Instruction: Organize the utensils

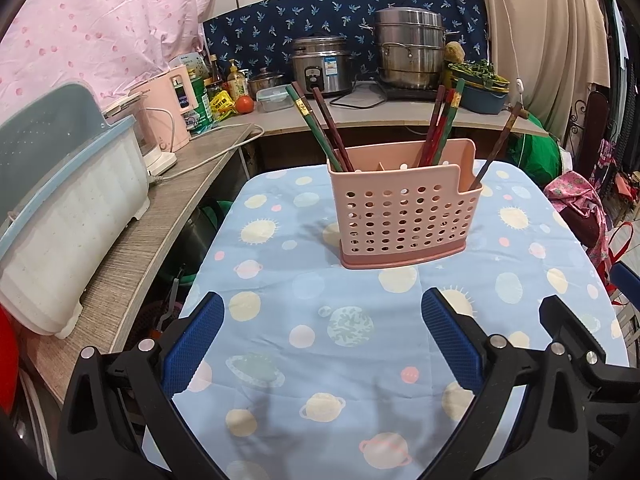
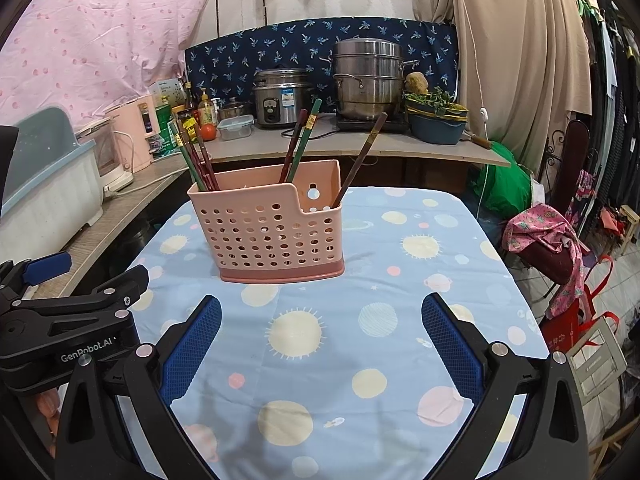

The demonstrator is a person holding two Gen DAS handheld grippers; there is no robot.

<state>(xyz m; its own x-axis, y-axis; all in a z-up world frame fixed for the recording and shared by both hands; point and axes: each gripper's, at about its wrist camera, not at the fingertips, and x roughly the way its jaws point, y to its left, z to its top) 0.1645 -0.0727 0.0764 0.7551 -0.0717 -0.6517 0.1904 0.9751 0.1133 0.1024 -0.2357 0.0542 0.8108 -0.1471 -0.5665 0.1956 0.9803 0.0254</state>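
My left tongs (image 1: 322, 340) spread, empty; right tongs (image 2: 322, 340) spread, empty, both low over near edge of tabletop (image 1: 280, 380). Pink holder (image 1: 404, 216) stands toward far edge, chopsticks (image 1: 320, 132) scattered across compartments. Plan: pinch lone chopstick (image 2: 360, 160) mid-shaft, lift straight, regroup; left steadies holder.

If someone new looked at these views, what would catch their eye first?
Most likely the pink perforated utensil holder, standing upright mid-table on the planet-print tablecloth, with chopsticks fanning out of its compartments. Next, the open left gripper and open right gripper, both empty, hovering in the foreground.
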